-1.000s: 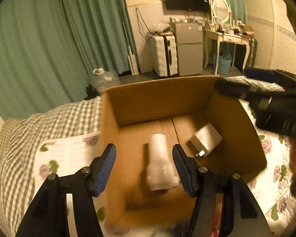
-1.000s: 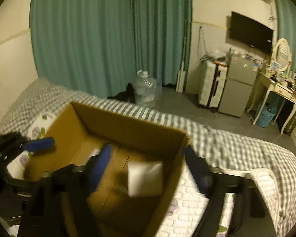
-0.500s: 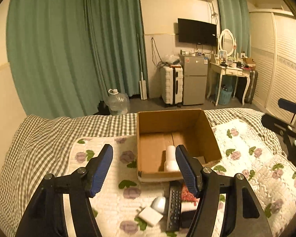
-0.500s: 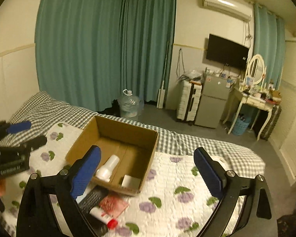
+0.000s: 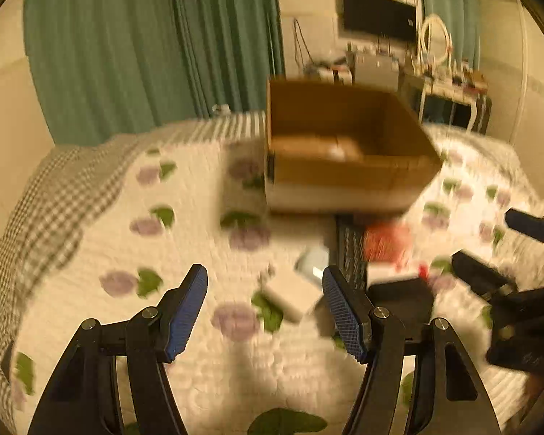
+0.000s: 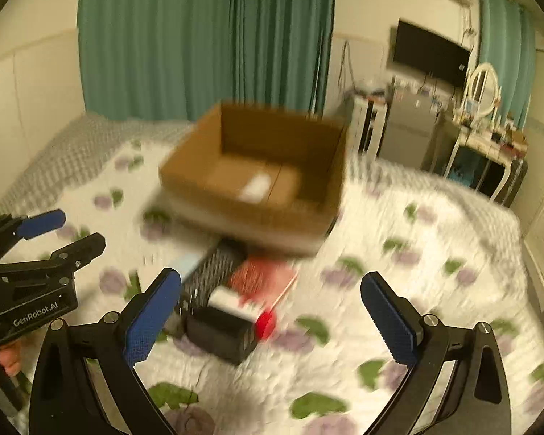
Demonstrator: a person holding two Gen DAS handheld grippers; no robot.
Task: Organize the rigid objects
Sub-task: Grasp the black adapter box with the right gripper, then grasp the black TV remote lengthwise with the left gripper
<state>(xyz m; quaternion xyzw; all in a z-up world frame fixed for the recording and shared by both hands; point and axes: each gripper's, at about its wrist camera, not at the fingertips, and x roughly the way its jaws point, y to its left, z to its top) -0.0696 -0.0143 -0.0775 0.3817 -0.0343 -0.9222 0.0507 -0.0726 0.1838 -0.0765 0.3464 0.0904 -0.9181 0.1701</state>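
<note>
cardboard box (image 5: 348, 177) now farther off, perhaps, on floral quilt (image 5: 185, 253)

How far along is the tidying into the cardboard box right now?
Partly done: the cardboard box holds a white item. Both grippers, left and right, are open and empty. Still on the bedspread: remote, red packet, black block.

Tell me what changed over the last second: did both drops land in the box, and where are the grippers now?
Both grippers pulled back from over the cardboard box toward the loose items in front of it. The left gripper and right gripper have just been opening and are empty. A white item lies inside the box; blur hides the rest. The box, remote and red packet stayed put.
</note>
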